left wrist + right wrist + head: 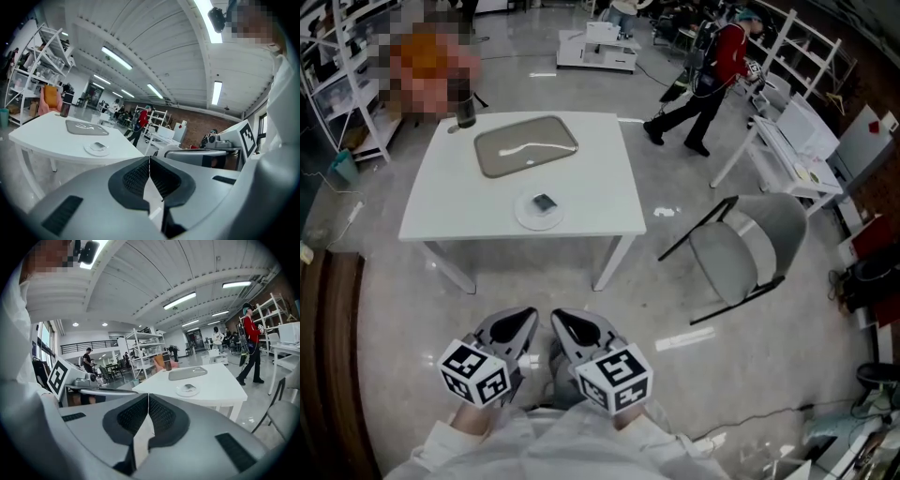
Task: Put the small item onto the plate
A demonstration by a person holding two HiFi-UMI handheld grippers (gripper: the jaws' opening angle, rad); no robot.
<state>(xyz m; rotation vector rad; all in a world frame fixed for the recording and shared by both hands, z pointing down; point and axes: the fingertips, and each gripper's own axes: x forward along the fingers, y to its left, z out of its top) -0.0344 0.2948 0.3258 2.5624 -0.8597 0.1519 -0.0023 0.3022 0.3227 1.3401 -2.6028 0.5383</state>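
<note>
From the head view, a square white bench (609,187) stands on a pale floor. A round white plate (523,218) sits near its front edge, and the small dark flat item (544,202) lies on that plate. Behind the plate lies a grey rectangular tray (526,145), with a dark cup (466,111) at the bench's far left corner. The left gripper (529,314) and the right gripper (555,315) are held side by side close to the person's body. Both are well apart from the bench and point toward it. A grey chair (741,248) stands to the right of the bench. A person in a red jacket (712,70) is walking farther back.

In the left gripper view, the left gripper (149,164) has its two dark ribbed pads pressed together with nothing between them. The bench (42,133) is at the left. The item (99,145) rests on the plate (97,150), and the tray (86,127) lies beyond it. The right gripper's marker cube (247,136) shows at the right edge.

In the right gripper view, the right gripper (148,401) also has its pads closed against each other and carries nothing. Ahead and to the right, the item (189,387) lies on the plate (187,391). The tray (188,373) and the cup (166,361) are behind it.
</note>
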